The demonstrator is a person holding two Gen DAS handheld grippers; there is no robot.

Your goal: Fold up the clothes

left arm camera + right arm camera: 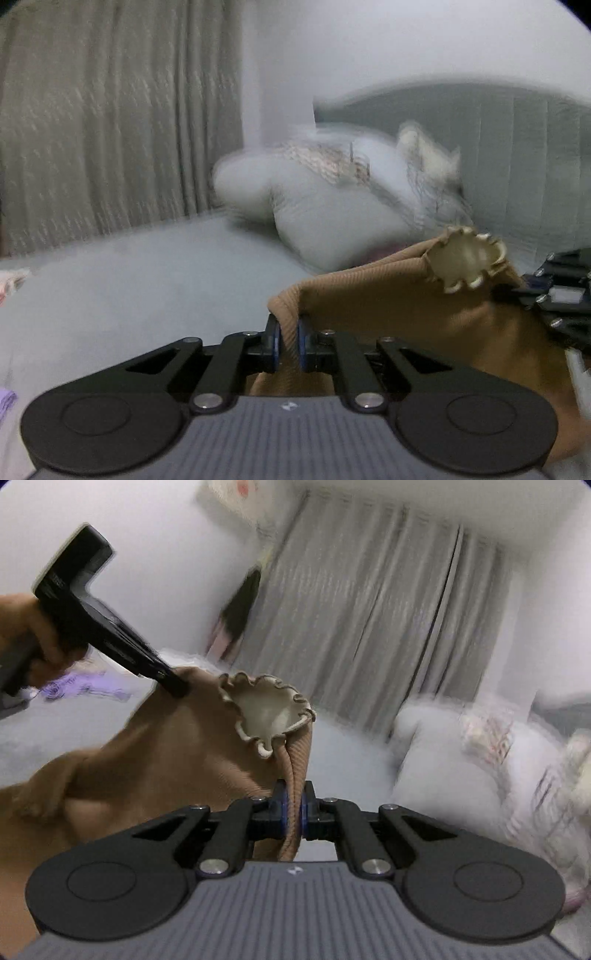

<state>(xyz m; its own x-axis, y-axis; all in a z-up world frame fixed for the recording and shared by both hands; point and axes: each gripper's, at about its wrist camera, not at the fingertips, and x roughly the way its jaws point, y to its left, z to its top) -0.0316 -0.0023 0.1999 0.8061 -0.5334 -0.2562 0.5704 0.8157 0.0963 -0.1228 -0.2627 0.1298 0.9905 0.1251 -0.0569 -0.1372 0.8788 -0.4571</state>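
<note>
Two handheld grippers hold up a brown ribbed garment [424, 314] above a bed covered in a pale grey sheet [129, 288].

In the left wrist view, the left gripper [287, 345] has its jaws nearly together, pinching a folded edge of the brown fabric between blue-rimmed pads. The cloth stretches away to the right, where the black frame of the right gripper [532, 295] grips its other end. A cream ruffled collar [465, 264] sits along the top edge between the two.

In the right wrist view, the right gripper [293, 814] is likewise closed tight on a bunched ridge of the garment, which rises between its pads. The left gripper [177, 686] reaches in from the upper left, held by a person's hand [33, 635], its tip clamped on the far shoulder of the cloth. The collar [266, 712] lies open between them, and the rest of the garment hangs down to the left.

Behind are blurred grey pillows [317, 206], a padded grey headboard [517, 147] and long grey curtains [369, 609].
</note>
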